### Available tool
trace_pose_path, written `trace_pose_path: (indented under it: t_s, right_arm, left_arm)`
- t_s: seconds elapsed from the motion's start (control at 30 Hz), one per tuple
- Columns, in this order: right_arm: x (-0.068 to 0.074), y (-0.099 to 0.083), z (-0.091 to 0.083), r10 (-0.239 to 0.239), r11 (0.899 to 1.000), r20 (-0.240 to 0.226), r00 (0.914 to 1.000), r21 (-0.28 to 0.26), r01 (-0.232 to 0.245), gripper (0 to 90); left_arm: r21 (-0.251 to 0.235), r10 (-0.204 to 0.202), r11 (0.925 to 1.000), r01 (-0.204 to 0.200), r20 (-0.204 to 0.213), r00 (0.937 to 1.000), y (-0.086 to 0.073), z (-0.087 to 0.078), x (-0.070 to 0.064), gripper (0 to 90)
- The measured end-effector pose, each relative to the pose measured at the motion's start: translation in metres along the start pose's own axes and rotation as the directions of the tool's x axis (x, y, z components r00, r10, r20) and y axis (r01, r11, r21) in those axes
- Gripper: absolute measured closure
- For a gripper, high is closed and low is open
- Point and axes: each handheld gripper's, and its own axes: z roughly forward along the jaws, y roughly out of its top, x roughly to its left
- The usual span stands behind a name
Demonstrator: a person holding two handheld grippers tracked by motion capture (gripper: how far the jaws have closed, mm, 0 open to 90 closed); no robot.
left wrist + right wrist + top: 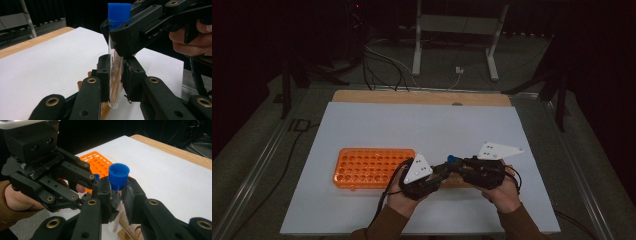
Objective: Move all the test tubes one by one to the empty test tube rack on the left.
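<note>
Between both grippers, right of the orange plastic tube rack, stands a clear, blue-capped test tube — left gripper pinching its body, right gripper clamped just under the cap. Light, slippery, probably fragile — grip gently mid-barrel.

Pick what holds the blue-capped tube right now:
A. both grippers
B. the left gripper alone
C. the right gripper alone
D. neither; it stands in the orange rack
A: the left gripper clamps the tube low on its glass, and the right gripper closes on it just under the blue cap.
</note>
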Motion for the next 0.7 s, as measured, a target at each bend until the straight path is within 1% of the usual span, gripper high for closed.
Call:
trace_pose_path:
  t_s: [0.07, 0.13, 0.27, 0.3, 0.4, 0.5, 0.7]
  right_arm:
    - [-0.001, -0.001, 0.0, 0.004, 1.0, -0.008, 1.0, -0.003, -0.004, 75.9]
    - [-0.002, -0.001, -0.002, -0.002, 1.0, -0.01, 0.9999, -0.02, 0.002, 68.1]
    - [-0.007, -0.002, -0.008, 0.013, 0.998, -0.018, 0.9998, -0.058, -0.014, 50.3]
    - [-0.009, -0.002, -0.01, 0.017, 0.998, -0.015, 0.9997, -0.063, -0.018, 47.5]
    - [-0.015, -0.006, -0.013, 0.042, 0.996, 0.012, 0.999, -0.074, -0.041, 36.9]
    - [-0.021, -0.012, -0.015, 0.048, 0.996, 0.051, 0.9976, -0.073, -0.044, 28.4]
    - [-0.034, -0.025, -0.02, 0.077, 0.995, 0.11, 0.991, -0.079, -0.068, 18.5]
  left_arm:
    - [-0.001, 0.003, 1.0, -0.003, -0.005, 1.0, 0.0, -0.001, 0.0, 78.1]
    - [-0.004, -0.001, 1.0, 0.001, -0.011, 0.9999, 0.0, -0.002, 0.001, 78.1]
    - [-0.006, -0.014, 0.9999, 0.014, -0.038, 0.9992, -0.003, -0.009, 0.007, 78.1]
    - [-0.009, -0.017, 0.9998, 0.017, -0.044, 0.9989, -0.004, -0.011, 0.009, 78.1]
    - [-0.014, -0.023, 0.9997, 0.022, -0.061, 0.9979, -0.006, -0.019, 0.015, 78.1]
    - [-0.037, -0.041, 0.9986, 0.038, -0.067, 0.9969, -0.008, -0.028, 0.021, 78.1]
    - [-0.054, -0.037, 0.998, 0.033, -0.079, 0.9962, -0.011, -0.045, 0.029, 78.1]
